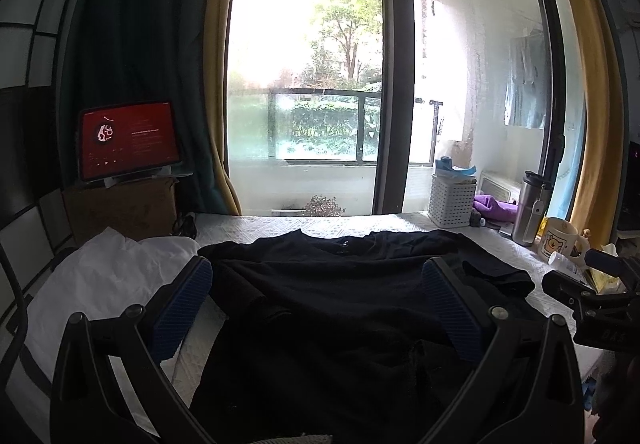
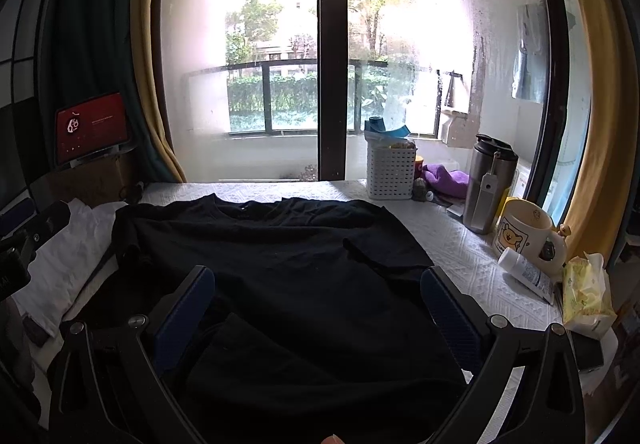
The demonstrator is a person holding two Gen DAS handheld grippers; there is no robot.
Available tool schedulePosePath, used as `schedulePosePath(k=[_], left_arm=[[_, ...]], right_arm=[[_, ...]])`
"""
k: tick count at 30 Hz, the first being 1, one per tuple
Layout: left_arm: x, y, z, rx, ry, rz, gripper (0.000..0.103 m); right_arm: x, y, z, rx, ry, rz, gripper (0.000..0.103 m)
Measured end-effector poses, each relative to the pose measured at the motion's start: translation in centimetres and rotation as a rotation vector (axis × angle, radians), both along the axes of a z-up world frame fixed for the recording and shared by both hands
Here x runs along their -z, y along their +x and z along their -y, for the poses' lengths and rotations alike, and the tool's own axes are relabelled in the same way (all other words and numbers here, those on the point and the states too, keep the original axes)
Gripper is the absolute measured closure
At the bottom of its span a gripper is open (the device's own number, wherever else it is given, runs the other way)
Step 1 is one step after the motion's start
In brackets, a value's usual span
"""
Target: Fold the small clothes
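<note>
Bright window, yellow curtains

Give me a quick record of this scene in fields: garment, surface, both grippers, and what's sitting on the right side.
garment: black shirt spread flat, collar toward the window
surface: white quilted cover
left gripper: open, over the shirt, holding nothing
right gripper: open, over the shirt, holding nothing
left side: white cloth
right side: basket, steel tumbler, bear mug
fold: not yet started
</note>
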State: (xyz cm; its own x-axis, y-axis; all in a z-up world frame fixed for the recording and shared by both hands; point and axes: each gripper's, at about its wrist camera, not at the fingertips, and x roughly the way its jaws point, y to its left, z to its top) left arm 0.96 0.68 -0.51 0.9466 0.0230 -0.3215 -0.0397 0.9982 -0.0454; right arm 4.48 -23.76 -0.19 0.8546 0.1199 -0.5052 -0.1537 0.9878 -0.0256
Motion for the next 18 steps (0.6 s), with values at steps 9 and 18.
schedulePosePath(k=[9,18], left_arm=[[-0.01,-0.13,0.05,0.003,0.002,0.003,0.0],[-0.05,-0.29,0.31,0.003,0.005,0.006,0.0]], right_arm=[[0.09,-0.1,-0.02,-0.001,-0.004,0.003,0.0],[0.01,-0.22,0.08,0.002,-0.001,0.004,0.0]])
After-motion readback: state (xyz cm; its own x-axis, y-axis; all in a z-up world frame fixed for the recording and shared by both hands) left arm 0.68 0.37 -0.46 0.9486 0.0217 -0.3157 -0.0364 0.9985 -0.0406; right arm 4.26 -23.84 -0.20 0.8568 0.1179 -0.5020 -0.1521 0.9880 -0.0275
